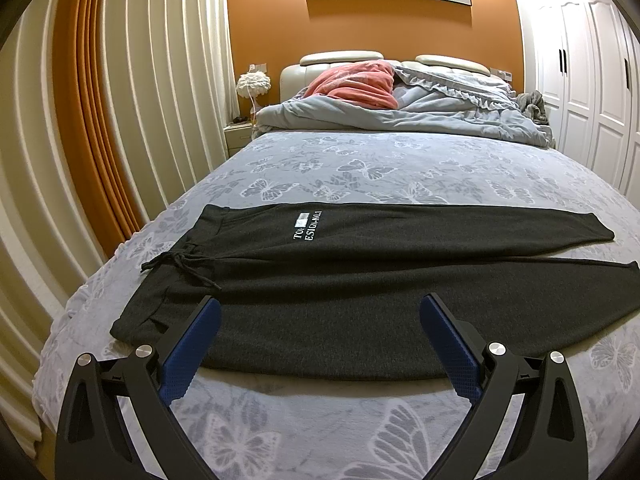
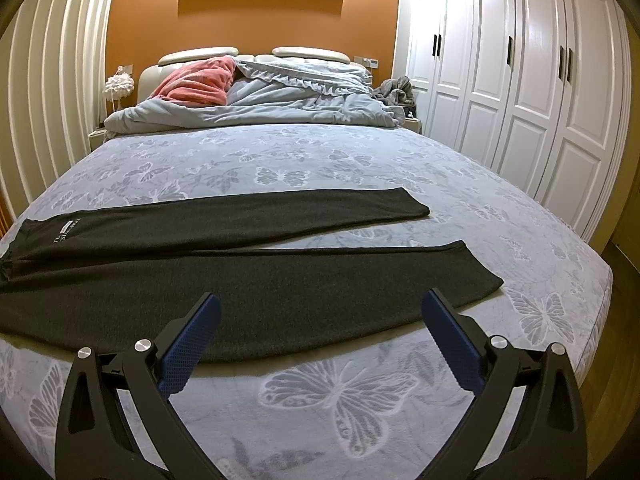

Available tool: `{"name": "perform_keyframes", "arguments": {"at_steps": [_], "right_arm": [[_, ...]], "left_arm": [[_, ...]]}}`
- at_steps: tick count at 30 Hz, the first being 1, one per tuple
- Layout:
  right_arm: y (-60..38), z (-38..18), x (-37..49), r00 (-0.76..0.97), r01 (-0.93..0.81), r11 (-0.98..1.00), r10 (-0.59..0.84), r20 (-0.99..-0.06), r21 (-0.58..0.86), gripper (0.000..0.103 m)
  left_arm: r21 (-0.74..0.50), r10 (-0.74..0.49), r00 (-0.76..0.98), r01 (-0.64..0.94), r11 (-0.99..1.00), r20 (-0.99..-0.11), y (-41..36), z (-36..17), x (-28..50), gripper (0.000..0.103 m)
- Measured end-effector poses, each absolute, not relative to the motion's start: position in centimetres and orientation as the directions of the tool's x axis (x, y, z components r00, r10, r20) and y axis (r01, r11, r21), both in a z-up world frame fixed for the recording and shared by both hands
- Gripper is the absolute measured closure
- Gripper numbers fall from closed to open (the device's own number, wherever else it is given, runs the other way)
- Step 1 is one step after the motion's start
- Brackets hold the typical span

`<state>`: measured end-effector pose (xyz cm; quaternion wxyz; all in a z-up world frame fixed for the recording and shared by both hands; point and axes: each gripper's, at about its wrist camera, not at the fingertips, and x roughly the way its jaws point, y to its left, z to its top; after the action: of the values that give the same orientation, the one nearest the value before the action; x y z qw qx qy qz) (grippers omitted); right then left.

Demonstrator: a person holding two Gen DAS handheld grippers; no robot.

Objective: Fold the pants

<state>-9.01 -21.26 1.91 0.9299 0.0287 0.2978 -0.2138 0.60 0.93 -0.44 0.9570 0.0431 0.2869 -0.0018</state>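
Dark grey pants (image 1: 340,280) lie flat across the bed, waistband and drawstring (image 1: 180,264) to the left, both legs spread apart and running right. White lettering sits on the far leg. My left gripper (image 1: 320,312) is open, hovering above the near edge of the pants close to the waist end. In the right wrist view the pants (image 2: 260,280) show their leg ends at the right. My right gripper (image 2: 320,308) is open, hovering above the near leg's lower part. Neither gripper holds anything.
The bed (image 2: 360,400) has a grey butterfly-print sheet. A heaped grey duvet (image 2: 260,108) and a pink blanket (image 2: 196,84) lie at the headboard. White wardrobes (image 2: 540,80) stand on the right, curtains (image 1: 120,100) and a nightstand lamp (image 1: 252,84) on the left.
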Motion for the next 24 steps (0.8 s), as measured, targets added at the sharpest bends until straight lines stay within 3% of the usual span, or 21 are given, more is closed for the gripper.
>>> {"name": "perform_keyframes", "arguments": {"at_steps": [24], "right_arm": [[-21.23, 1.9, -8.87, 0.728, 0.423, 0.903, -0.387, -0.566, -0.074, 0.005]], "left_arm": [[0.083, 0.023, 0.836, 0.026, 0.996, -0.548, 0.75, -0.49, 0.5, 0.006]]}}
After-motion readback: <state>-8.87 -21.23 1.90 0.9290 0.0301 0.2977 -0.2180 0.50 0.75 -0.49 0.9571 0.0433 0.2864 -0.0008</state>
